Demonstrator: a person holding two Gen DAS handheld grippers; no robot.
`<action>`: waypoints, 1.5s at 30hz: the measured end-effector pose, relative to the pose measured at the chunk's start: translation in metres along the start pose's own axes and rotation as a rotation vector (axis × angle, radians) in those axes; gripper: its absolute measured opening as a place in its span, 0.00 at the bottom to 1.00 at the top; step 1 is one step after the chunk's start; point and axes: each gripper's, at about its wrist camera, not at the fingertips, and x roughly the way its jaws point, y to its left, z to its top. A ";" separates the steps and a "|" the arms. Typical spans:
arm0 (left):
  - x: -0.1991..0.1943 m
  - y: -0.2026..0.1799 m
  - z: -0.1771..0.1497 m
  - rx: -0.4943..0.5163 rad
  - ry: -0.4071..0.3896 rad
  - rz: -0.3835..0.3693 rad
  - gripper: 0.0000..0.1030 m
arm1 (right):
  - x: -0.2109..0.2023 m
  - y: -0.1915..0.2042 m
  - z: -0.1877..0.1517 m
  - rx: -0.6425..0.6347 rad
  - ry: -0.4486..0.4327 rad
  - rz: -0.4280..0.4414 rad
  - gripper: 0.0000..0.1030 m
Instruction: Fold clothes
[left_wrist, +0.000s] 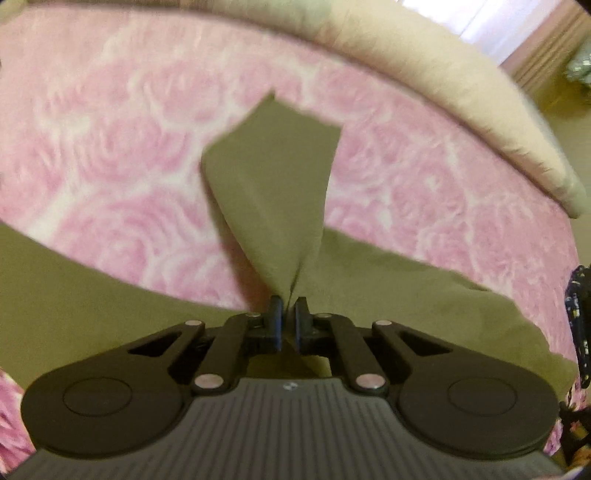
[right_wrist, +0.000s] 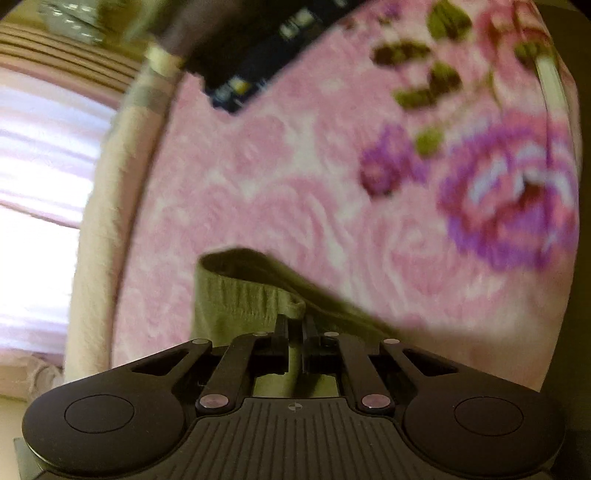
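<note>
The olive garment (left_wrist: 273, 177) lies on a bed covered by a pink rose-patterned blanket (left_wrist: 110, 140), with a cream bolster or pillow edge (left_wrist: 443, 74) running along the far side.

Left tongs (left_wrist: 289, 306): closed tight on a pinch of the olive fabric. The cloth rises from the tips as a peaked flap standing above the blanket, while the rest of the garment spreads flat to either side beneath the tool. Judged purpose: the corner is held raised so it can be carried over the body of the garment.

Right tongs (right_wrist: 295, 325): closed narrow on the garment's gathered, ribbed band (right_wrist: 236, 291), apparently a waistband or hem, whose loop curls just ahead of the tips. The grip on this thicker edge is judged to give a firm hold that keeps the edge straight during the fold.

A dark patterned item (right_wrist: 258, 55) lies at the far end of the blanket, well apart from the work; it is too blurred to identify.

Assessment: both holds are secured and a fold is at its outset. Risk: thin fabric may slip from the left pinch.
</note>
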 end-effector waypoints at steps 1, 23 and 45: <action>-0.007 0.001 -0.003 0.003 -0.003 -0.003 0.03 | -0.006 0.002 0.002 -0.014 -0.001 0.010 0.04; -0.019 0.012 -0.070 0.096 0.036 0.116 0.04 | -0.028 -0.011 -0.003 -0.093 0.063 -0.156 0.04; 0.037 -0.064 0.011 0.402 -0.043 0.193 0.35 | 0.036 0.127 0.006 -0.563 -0.008 -0.218 0.67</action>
